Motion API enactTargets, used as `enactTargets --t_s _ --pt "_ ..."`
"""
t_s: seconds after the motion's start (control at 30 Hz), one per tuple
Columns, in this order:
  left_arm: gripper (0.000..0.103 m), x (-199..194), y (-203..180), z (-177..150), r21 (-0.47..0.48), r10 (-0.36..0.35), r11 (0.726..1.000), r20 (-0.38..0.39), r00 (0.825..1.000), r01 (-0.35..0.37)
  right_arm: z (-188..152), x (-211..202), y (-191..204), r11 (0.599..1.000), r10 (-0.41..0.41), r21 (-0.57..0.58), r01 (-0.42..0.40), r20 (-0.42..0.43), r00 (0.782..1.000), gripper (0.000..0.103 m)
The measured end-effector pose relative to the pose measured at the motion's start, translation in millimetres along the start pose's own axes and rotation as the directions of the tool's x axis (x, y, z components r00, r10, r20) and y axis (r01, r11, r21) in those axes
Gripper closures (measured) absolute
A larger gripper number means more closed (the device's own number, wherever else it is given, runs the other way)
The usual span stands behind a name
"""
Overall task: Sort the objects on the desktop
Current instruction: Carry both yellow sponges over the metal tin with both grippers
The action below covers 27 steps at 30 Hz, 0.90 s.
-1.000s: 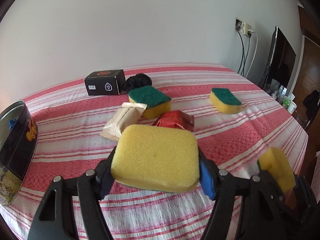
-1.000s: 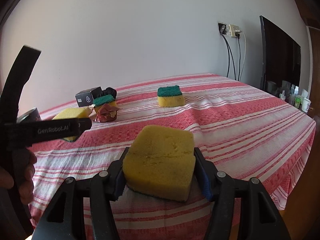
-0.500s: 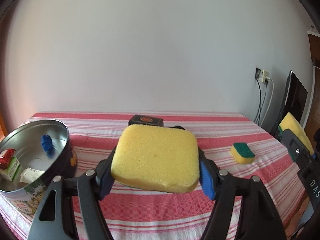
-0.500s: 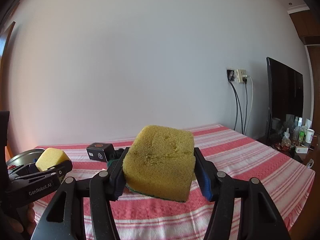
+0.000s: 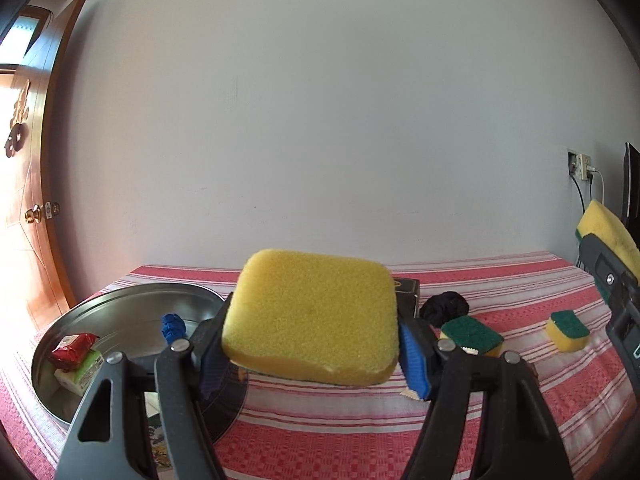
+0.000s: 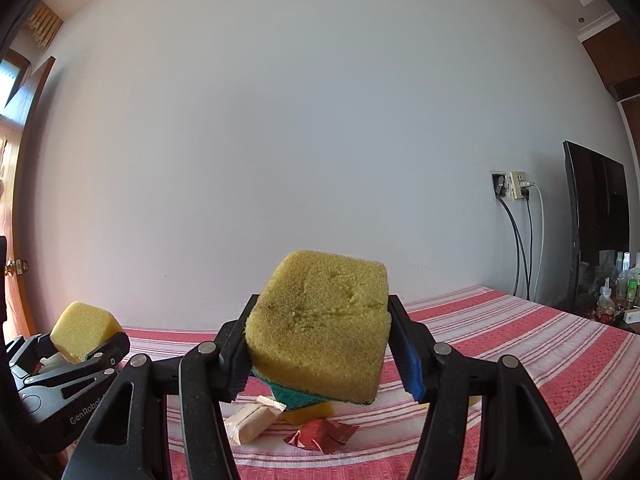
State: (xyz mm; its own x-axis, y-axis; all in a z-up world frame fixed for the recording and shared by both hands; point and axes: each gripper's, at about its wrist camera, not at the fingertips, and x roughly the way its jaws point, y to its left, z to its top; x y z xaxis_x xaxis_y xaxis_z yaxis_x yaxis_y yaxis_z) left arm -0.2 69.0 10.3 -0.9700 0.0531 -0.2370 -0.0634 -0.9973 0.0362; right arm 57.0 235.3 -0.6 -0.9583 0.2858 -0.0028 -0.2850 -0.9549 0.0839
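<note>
Both tools level, gripping sponges.

Your held yellow sponge hides most of the black box behind it and the round tin's right rim. At the frame's right edge, the other gripper is cut off. The bottles at far right are too small to read.
</note>
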Motion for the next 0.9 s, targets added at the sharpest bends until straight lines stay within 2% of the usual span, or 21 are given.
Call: enactTargets --t_s 0.2,0.3,0.57,0.77,0.9 --pt "0.032 -0.1 13.6 -4.5 0.000 0.035 0.999 0.032 0.999 -0.035 -2.4 0.5 20.7 0.999 0.041 -0.020 -0.040 0.011 0.999 0.041" --pt "0.032 2.3 17.2 -7.4 -0.006 0.040 0.999 0.018 0.999 -0.040 -5.1 5.0 31.3 0.997 0.070 -0.027 -0.071 -0.019 0.997 0.041" --pt "0.032 7.9 48.6 -8.0 -0.122 0.000 0.993 -0.032 0.999 -0.004 -11.0 5.8 58.6 0.990 0.130 -0.039 -0.132 -0.048 0.990 0.041" --pt "0.032 1.1 64.1 -7.3 -0.135 0.004 0.991 -0.028 1.000 -0.008 -13.6 8.5 68.3 0.985 0.166 -0.039 -0.168 -0.062 0.984 0.041" --pt "0.032 -2.4 77.2 -6.2 -0.136 0.037 0.990 -0.024 0.999 -0.040 -16.2 6.3 82.8 0.981 0.186 -0.043 -0.189 -0.058 0.981 0.041"
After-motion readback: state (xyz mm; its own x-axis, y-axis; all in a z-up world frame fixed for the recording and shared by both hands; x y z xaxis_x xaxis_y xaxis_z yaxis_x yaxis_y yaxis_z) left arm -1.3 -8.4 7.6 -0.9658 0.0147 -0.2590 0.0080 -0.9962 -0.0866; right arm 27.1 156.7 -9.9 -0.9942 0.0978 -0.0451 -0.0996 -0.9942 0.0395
